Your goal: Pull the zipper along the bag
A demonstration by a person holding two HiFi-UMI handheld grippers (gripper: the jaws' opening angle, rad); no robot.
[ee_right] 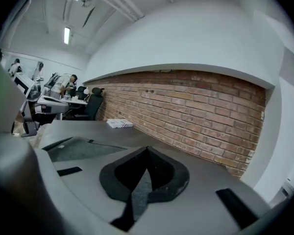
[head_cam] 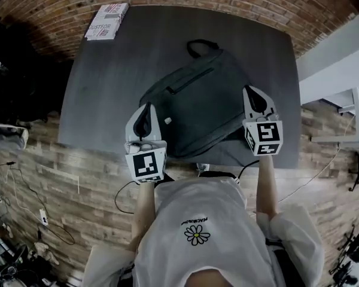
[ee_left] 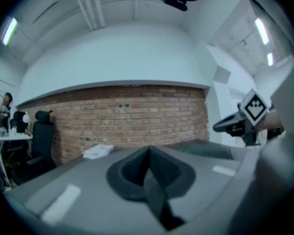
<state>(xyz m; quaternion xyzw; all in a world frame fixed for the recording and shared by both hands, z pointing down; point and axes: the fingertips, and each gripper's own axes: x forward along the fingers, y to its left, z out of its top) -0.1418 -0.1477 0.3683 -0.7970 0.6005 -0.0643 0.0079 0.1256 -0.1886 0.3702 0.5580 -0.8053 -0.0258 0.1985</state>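
The bag (head_cam: pixel 197 103), a dark grey backpack, lies flat mid-table (head_cam: pixel 107 82), its carry loop toward the far edge; the zipper (head_cam: pixel 191 81) shows as a dark slanted line across the upper panel; the left gripper (head_cam: pixel 147 107) hovers at the bag's near left edge, jaws pressed together on nothing; the right gripper (head_cam: pixel 249 91) is at the bag's right edge, likewise closed and empty; both forearms reach straight forward from the person's body.

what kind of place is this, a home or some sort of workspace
Most likely an office or lab workspace, not a home. A desk with an office chair stands near the brick wall, strip lights run on the ceiling, and the bag lies on a plain grey table.
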